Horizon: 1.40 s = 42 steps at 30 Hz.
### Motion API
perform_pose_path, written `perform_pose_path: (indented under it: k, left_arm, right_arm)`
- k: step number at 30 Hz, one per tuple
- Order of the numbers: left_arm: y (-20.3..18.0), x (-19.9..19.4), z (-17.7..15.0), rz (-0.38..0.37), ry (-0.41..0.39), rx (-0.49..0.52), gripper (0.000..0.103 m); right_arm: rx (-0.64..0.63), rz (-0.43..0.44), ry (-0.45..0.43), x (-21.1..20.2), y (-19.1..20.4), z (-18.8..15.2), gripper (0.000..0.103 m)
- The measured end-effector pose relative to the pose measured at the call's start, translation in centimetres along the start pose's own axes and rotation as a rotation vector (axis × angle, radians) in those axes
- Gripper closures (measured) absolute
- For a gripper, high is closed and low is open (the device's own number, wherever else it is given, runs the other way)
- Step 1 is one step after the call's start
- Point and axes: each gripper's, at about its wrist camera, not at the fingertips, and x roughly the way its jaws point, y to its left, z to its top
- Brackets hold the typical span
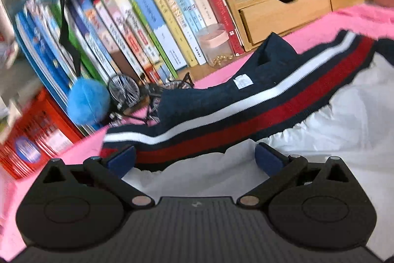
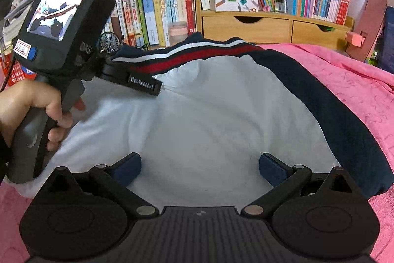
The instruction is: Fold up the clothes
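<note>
One garment lies here: a white top [image 2: 209,115] with navy sleeves and a collar [image 1: 221,115] banded in one white and one red stripe, spread flat on the pink blanket [image 2: 357,90]. There are two grippers. The left gripper [image 1: 194,158] sits at the collar edge, jaws wide apart and holding nothing, the striped band just beyond the tips. The right gripper [image 2: 200,164] hovers over the white body, jaws equally wide and empty. A hand [image 2: 32,110] grips the left tool's handle. Behind the collar stand the books [image 2: 152,9] and two wooden drawers [image 2: 246,27]. Bare blanket lies right of the top.
</note>
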Motion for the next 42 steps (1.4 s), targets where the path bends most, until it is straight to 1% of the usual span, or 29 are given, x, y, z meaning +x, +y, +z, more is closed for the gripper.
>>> perform_pose_path:
  k: [2,3,7,11,12,14,15,17,18,19,22,24,26,29,33,34,37,38,40,42]
  left_arm:
    - [-0.4,-0.8,-0.2,0.037,0.001,0.037,0.000]
    - [-0.3,-1.6,-0.6,0.046,-0.011,0.050,0.000]
    - [2.2,-5.6,-3.1,0.047,-0.108,0.075,0.000]
    - [6.3,-8.0,-7.0,0.019,-0.068,-0.002,0.000]
    - [7.2,-8.1,-8.2,0.016,-0.043,-0.025,0.000]
    - [8.5,-8.0,-11.0,0.044,-0.005,-0.052,0.000]
    - [9.1,-8.1,-12.1,0.069,-0.006,-0.068,0.000]
    - [10.8,-8.5,-14.0,0.087,-0.024,-0.126,0.000]
    - [11.5,-8.7,-14.7,0.078,-0.027,-0.162,0.000]
    - [12.0,-8.7,-15.0,0.082,-0.017,-0.190,0.000]
    - [12.8,-8.7,-15.1,0.046,0.000,-0.245,0.000]
    - [12.7,-8.6,-15.1,0.038,0.005,-0.244,0.000]
    - [12.3,-8.8,-14.9,0.047,0.001,-0.233,0.000]
    - [12.8,-8.4,-14.9,0.032,0.005,-0.244,0.000]
    - [14.1,-8.0,-15.2,-0.026,0.022,-0.310,0.000]
    - [14.1,-8.0,-15.2,-0.029,0.023,-0.314,0.000]
    - [14.3,-7.9,-15.3,-0.041,0.027,-0.327,0.000]
    - [14.3,-7.9,-15.3,-0.045,0.028,-0.331,0.000]
    - [14.4,-7.9,-15.4,-0.053,0.031,-0.340,0.000]
    - [14.5,-7.9,-15.4,-0.060,0.034,-0.348,0.000]
  right_arm:
    - [0.002,0.001,0.000,0.0,0.0,0.0,0.000]
    - [0.002,0.001,0.000,0.0,-0.1,0.0,0.000]
    - [0.001,-0.003,0.002,0.0,-0.1,0.1,0.000]
    - [0.001,-0.003,0.002,0.0,-0.1,0.1,0.000]
    - [0.001,-0.004,0.002,0.0,-0.1,0.2,0.000]
    - [0.000,-0.005,0.002,0.0,-0.1,0.2,0.000]
    - [0.000,-0.006,0.002,0.1,-0.1,0.2,0.000]
    - [0.000,-0.007,0.003,0.1,-0.1,0.2,0.000]
    - [0.000,-0.008,0.003,0.1,-0.1,0.3,0.000]
    - [-0.002,-0.007,0.003,0.1,-0.2,0.3,0.000]
    - [0.002,-0.001,0.001,0.0,-0.4,0.3,0.000]
    - [0.021,0.001,-0.016,-0.5,-0.7,0.2,0.000]
    - [0.034,0.002,-0.047,-1.6,-0.4,-0.1,0.000]
    - [-0.035,0.124,-0.094,-3.8,3.0,-0.6,0.000]
    - [-0.166,0.285,-0.112,-5.2,9.7,-0.3,0.000]
    - [-0.188,0.318,-0.115,-5.3,11.1,-0.2,0.000]
    - [-0.196,0.363,-0.102,-5.0,12.4,-0.1,0.000]
    - [-0.196,0.352,-0.085,-4.6,12.0,0.0,0.000]
    - [-0.202,0.279,-0.057,-3.8,10.1,-0.2,0.000]
    - [-0.204,0.160,-0.029,-2.9,6.8,-0.2,0.000]
